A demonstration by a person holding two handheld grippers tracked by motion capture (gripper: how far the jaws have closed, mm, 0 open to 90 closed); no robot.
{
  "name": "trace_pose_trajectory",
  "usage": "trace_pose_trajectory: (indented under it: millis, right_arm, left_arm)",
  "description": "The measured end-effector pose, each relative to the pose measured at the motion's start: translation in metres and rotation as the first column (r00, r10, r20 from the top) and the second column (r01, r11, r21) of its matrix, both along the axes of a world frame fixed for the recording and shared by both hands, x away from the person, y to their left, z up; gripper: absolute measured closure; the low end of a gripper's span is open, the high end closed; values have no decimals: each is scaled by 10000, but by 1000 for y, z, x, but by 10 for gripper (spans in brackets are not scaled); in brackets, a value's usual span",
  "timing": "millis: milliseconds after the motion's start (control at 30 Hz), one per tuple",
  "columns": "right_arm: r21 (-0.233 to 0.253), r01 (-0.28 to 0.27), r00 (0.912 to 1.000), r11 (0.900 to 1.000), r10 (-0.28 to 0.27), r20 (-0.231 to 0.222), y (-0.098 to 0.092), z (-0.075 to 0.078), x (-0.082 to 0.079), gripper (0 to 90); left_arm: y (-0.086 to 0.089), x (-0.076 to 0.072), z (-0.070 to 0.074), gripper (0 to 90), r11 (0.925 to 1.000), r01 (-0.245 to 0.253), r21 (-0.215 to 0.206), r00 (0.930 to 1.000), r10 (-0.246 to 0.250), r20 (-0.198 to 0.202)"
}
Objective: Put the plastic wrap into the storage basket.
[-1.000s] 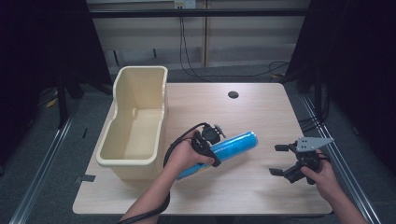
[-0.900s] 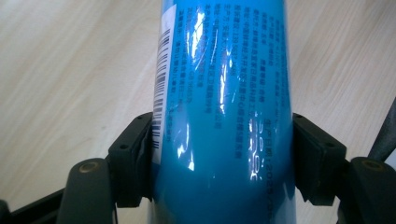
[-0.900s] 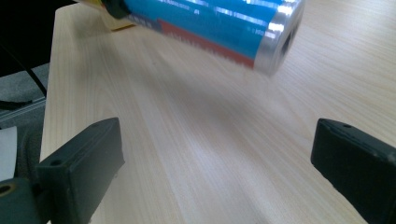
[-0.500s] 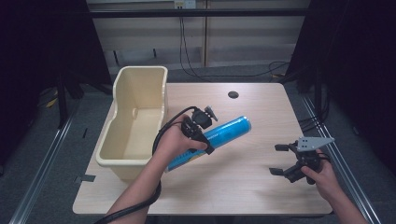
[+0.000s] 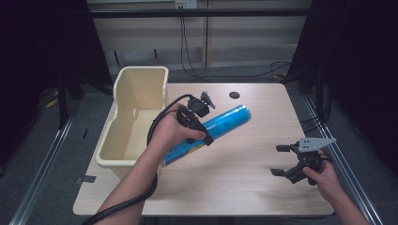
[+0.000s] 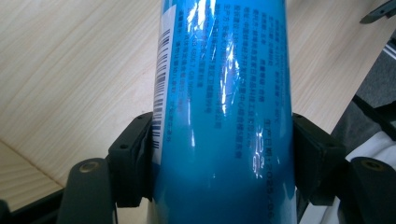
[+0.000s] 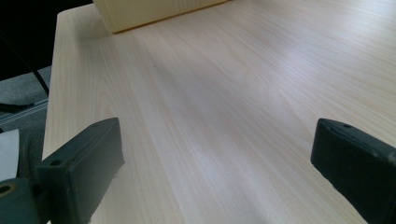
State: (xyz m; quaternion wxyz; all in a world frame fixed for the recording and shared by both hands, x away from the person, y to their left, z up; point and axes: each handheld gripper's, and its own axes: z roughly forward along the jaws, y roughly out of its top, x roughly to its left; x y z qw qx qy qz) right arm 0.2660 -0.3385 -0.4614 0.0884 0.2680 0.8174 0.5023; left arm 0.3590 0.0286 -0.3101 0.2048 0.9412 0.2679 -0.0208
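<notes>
A long blue can (image 5: 227, 121) with printed text hangs tilted above the wooden table (image 5: 244, 187), its far end pointing back and right. My left gripper (image 5: 201, 125) is shut around its middle, just right of the cream bin (image 5: 141, 71). In the left gripper view both pads (image 6: 134, 158) press the sides of the blue can (image 6: 224, 93). My right gripper (image 5: 278, 160) is held open low over the table's right front, with nothing between its fingers. In the right gripper view, bare wood lies in front of the right gripper (image 7: 219, 154).
The cream bin (image 7: 154, 9) stands along the table's left side, open at the top. A small dark round hole (image 5: 234, 95) sits near the table's back edge. Cables run over the floor behind the table. A thick cable trails from my left hand.
My left gripper has carried the blue can up and toward the back left, nearer the bin. The right gripper has stayed where it was, still open.
</notes>
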Motion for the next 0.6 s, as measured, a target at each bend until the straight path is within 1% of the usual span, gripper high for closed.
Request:
trace_pose_trajectory:
  millis: [67, 100, 167, 200, 233, 367, 433, 467, 500, 533, 567, 600]
  right_arm:
    - [12, -9, 10000, 10000, 9, -11, 0, 0, 0, 22]
    - [2, -10, 10000, 10000, 10, 8, 1, 0, 0, 22]
    - [18, -12, 10000, 10000, 12, 10, 1, 0, 0, 22]
    - [31, 5, 10000, 10000, -5, 38, 1, 0, 0, 22]
    - [34, -3, 10000, 10000, 3, 39, 1, 0, 0, 22]
    - [6, -4, 10000, 10000, 4, 16, 1, 0, 0, 22]
    - [7, -32, 10000, 10000, 32, 15, 2, 0, 0, 22]
    - [7, -32, 10000, 10000, 32, 15, 2, 0, 0, 22]
    - [16, -7, 10000, 10000, 7, 8, 2, 0, 0, 23]
    - [21, -9, 10000, 10000, 9, 30, 2, 0, 0, 22]
    - [30, -9, 10000, 10000, 9, 41, 2, 0, 0, 22]
    - [55, -31, 10000, 10000, 31, 8, 2, 0, 1, 22]
  left_arm:
    - [2, 0, 6, 322, 10000, -36, 85, 9999, 35, 96]
    - [6, 1, 11, 321, 9998, -192, 40, 9998, 192, -31]
    - [8, 1, 13, 322, 9997, -224, 70, 9997, 224, -54]
    - [9, 1, 15, 321, 9996, -289, 7, 9996, 289, 17]
    - [12, 1, 18, 321, 9994, -354, 19, 9994, 354, -35]
    - [22, 2, 26, 322, 9985, -525, 144, 9986, 525, 56]
    - [32, 3, 30, 322, 9966, -818, 61, 9966, 819, -91]
    - [32, 3, 30, 321, 9966, -818, 61, 9966, 819, -91]
    - [37, 3, 33, 321, 9951, -979, 131, 9951, 981, -122]
    - [40, 3, 34, 322, 9939, -1094, 104, 9939, 1095, -94]
    - [42, 3, 34, 322, 9927, -1209, -8, 9926, 1208, -86]
    - [42, 3, 34, 321, 9927, -1209, -8, 9926, 1208, -86]
